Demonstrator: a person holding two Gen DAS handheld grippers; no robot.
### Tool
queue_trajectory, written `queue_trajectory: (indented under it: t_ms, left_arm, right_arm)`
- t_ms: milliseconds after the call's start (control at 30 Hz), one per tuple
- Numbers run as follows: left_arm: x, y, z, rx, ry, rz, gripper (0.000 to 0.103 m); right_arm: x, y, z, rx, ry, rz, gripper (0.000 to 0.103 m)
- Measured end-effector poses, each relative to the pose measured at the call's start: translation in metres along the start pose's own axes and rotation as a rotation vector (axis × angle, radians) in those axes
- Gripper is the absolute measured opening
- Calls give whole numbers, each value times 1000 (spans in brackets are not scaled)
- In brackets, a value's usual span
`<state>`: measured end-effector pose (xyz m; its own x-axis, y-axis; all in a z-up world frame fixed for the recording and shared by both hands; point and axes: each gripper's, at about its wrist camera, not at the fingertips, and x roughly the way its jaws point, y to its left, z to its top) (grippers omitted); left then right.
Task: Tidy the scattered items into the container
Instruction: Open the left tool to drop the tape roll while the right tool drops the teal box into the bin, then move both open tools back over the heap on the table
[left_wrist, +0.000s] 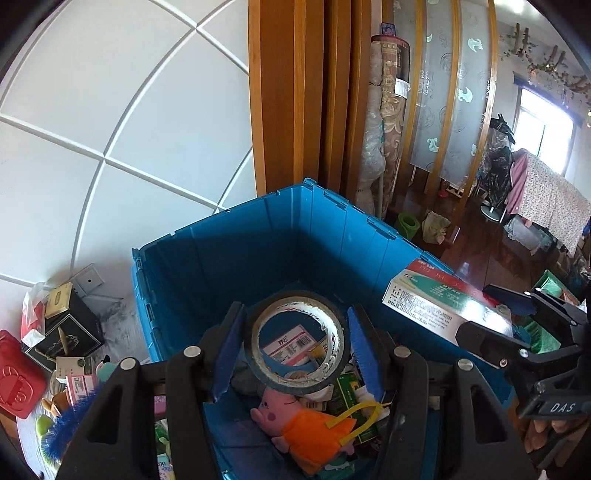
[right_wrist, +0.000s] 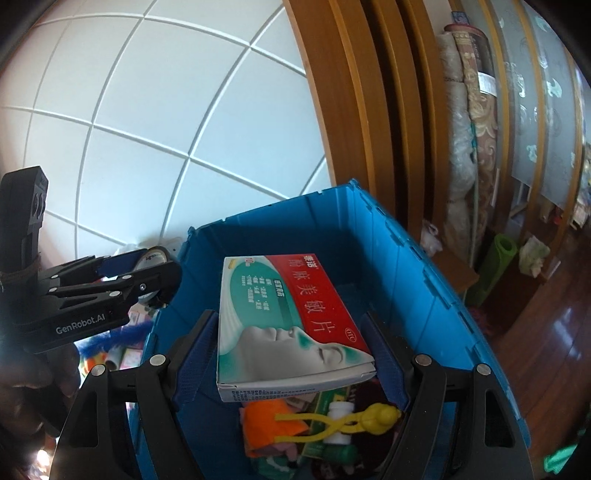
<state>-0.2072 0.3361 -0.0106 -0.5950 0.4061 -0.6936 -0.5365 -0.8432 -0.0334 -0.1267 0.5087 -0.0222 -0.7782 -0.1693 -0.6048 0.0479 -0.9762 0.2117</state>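
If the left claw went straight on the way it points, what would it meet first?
Probably the clutter in the blue bin: past the tape roll it holds, the left claw aims at a labelled packet seen through the roll's hole. Depth is unclear.

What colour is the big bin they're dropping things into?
The bin is blue, clearest in the left wrist view.

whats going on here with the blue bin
A person is tidying loose items into the blue plastic bin, with a claw in each hand. The left claw holds a roll of clear tape over the bin. The right claw holds a red, green and white medicine box above it. A pink plush toy in orange already lies inside, and more clutter sits outside by the wall.
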Motion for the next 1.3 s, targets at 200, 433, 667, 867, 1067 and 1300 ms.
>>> queue_trajectory:
  t_ms: [200,433,667,867,1067,1300]
  left_arm:
    - [1,21,2,-118,-15,15,92]
    - [-9,41,-20,-150,-1,34,92]
    - [-29,57,-45,-174,1,49,92]
    - [-56,82,-70,-206,-8,76,92]
    - [-83,110,-101,-219,-2,104,92]
    - [-111,156,-146,-265,25,159,92]
  right_arm:
    - [9,-7,4,22,-6,-1,103]
    - [11,2,5,12,-9,26,103]
    - [9,33,4,-31,-21,80,103]
    - [3,72,-6,-82,-17,125,103]
    - [-11,119,-19,-134,-26,161,103]
    - [-11,169,-40,-164,3,184,103]
